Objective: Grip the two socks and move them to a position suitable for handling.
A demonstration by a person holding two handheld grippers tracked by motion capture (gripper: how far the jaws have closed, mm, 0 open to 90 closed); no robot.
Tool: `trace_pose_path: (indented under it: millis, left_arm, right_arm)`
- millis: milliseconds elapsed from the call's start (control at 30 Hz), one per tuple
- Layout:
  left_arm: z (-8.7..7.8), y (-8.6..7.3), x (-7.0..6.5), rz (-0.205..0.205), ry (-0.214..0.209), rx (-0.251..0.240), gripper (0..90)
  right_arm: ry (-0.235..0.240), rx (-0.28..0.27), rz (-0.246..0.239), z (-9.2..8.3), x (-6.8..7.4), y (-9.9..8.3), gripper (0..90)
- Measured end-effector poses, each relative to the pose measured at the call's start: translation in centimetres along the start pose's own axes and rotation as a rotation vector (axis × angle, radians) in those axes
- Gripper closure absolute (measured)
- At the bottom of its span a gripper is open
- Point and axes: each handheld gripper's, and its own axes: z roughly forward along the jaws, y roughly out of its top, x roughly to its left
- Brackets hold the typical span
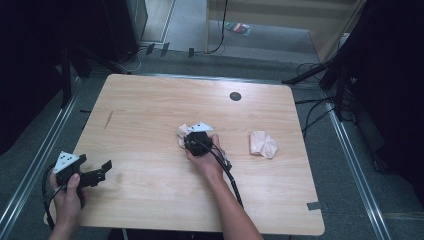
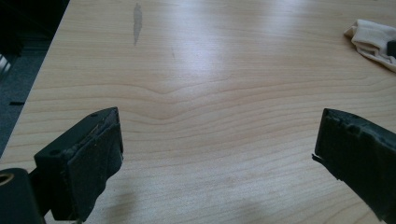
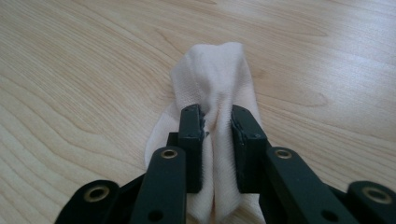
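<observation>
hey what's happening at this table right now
A person sits at a wooden table with a two-jaw tool in each hand. The right tool has its jaws pinched on a pale sock lying near the middle of the table. The left tool is open and holds nothing, near the table's left edge. A second pale sock lies crumpled farther right, untouched.

The high view looks forward and down on the whole tabletop point(image 1: 150, 100) from above. The left gripper view sits low and close, facing across bare wood toward a pale cloth point(image 2: 371, 39), probably the same cloth point(image 3: 212, 74) the right gripper view sees up close.
</observation>
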Motion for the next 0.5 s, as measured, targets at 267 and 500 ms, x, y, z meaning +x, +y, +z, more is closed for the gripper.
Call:
trace_pose_path:
  millis: [267, 500]
  left_arm:
    - [-0.2, -0.1, -0.1, 0.01, -0.002, -0.021, 1.0]
    - [-0.2, -0.1, -0.2, 0.004, 0.006, -0.03, 1.0]
  right_arm:
    - [0.011, -0.019, 0.026, -1.6, 0.5, 0.6, 80.0]
    - [0.02, -0.099, 0.094, -6.6, 1.0, 1.4, 80.0]
